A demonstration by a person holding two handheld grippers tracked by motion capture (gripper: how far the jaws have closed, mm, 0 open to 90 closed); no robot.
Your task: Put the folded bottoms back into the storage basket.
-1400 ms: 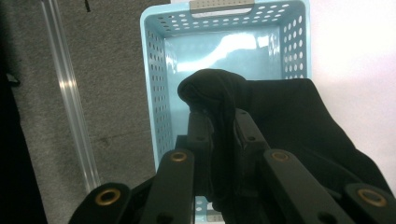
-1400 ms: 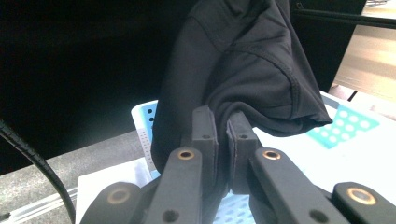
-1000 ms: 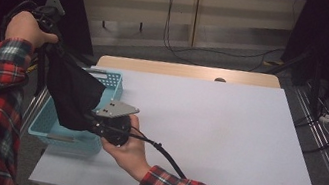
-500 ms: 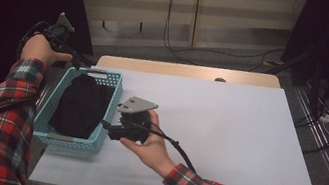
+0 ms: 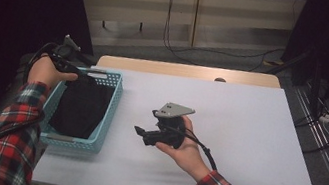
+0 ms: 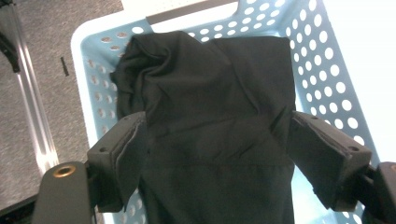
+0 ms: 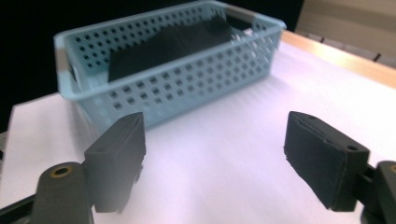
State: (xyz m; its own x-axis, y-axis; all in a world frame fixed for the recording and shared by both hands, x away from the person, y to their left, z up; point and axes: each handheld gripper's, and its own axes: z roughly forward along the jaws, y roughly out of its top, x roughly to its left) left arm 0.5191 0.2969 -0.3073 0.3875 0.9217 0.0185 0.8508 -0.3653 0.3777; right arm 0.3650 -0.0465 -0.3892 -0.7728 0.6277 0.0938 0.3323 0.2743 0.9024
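A black cloth [image 5: 80,106] lies folded in the light blue perforated basket [image 5: 107,113] at the table's left. My left gripper [image 5: 80,71] hovers over the basket's far end. Its jaws have just been opening and stand wide apart above the cloth [image 6: 215,84], not pressing on it [image 6: 217,121]. My right gripper [image 5: 140,131] is held low over the white tabletop to the right of the basket, pointing at it. Its jaws have also just been opening, with nothing between them [image 7: 215,121]. The basket [image 7: 187,88] and the cloth [image 7: 177,42] sit beyond them.
The white table surface [image 5: 246,136] stretches to the right of the basket. A wooden strip [image 5: 186,71] runs along its far edge. Grey floor and a metal rail [image 6: 32,116] lie past the basket's outer side. Cables trail across the floor behind the table.
The cloth, held up between both grippers a second ago, now lies in the basket. Both grippers have let go and opened. The left hand has sunk; the right has drawn away to the right.
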